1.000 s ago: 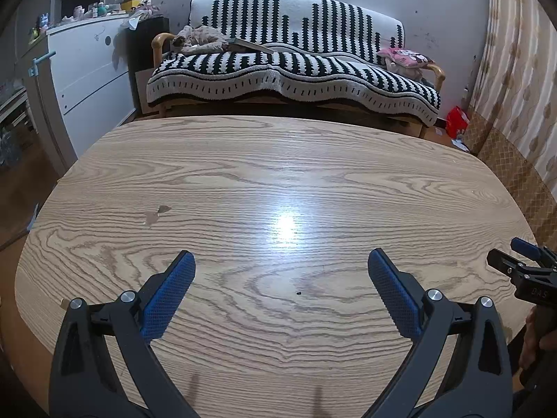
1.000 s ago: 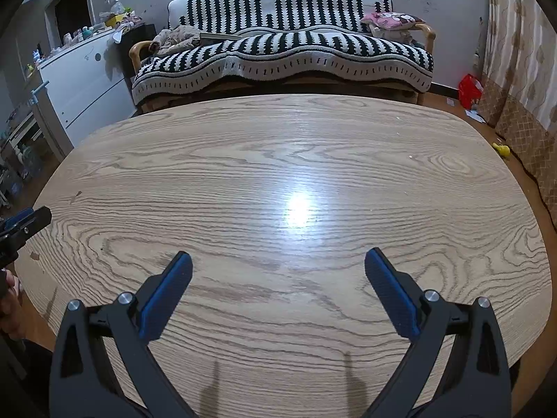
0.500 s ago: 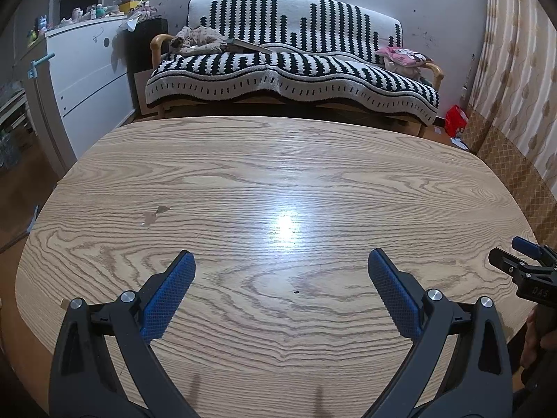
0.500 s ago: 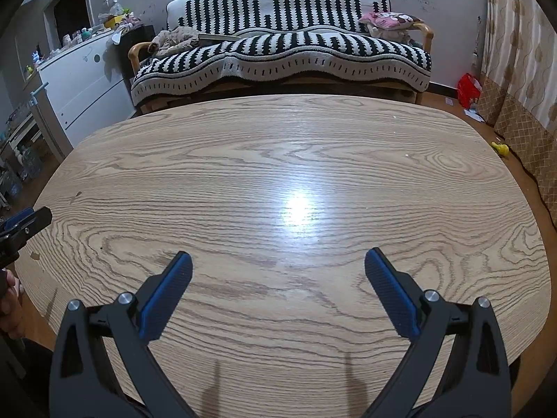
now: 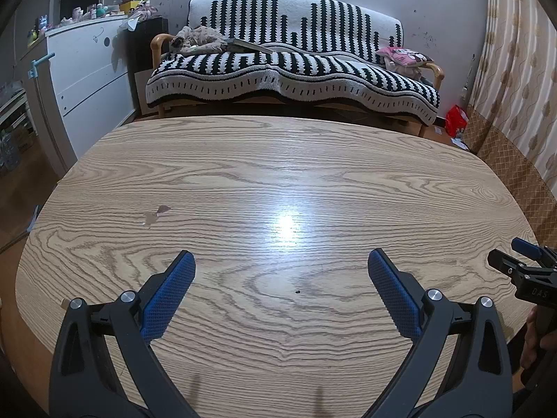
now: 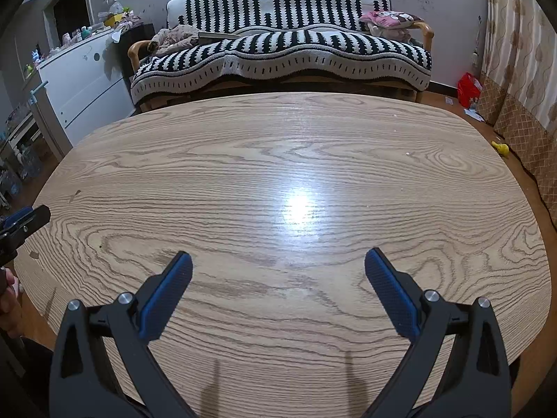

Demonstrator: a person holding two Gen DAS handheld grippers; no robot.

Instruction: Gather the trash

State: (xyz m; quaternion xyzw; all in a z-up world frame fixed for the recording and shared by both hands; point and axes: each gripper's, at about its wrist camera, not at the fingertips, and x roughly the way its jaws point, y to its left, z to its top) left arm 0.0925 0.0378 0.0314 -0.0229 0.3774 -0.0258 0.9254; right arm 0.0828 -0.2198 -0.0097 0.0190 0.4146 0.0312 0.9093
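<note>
My left gripper (image 5: 281,261) is open and empty over the near part of an oval wooden table (image 5: 278,160). My right gripper (image 6: 278,261) is open and empty over the same table (image 6: 278,132). No trash item lies between either pair of fingers. A tiny dark speck (image 5: 297,292) lies on the wood by the left gripper, and a small chipped mark (image 5: 155,213) shows at the left. The right gripper shows at the right edge of the left wrist view (image 5: 522,261). The left gripper shows at the left edge of the right wrist view (image 6: 21,221).
A striped black-and-white sofa (image 5: 292,69) stands behind the table. A white dresser (image 5: 87,76) is at the left. A red bag (image 5: 457,120) lies on the floor at the right by the curtain (image 5: 515,69). A small yellow item (image 6: 500,147) lies on the floor.
Both views have drifted very slightly. Both grippers stay open and empty.
</note>
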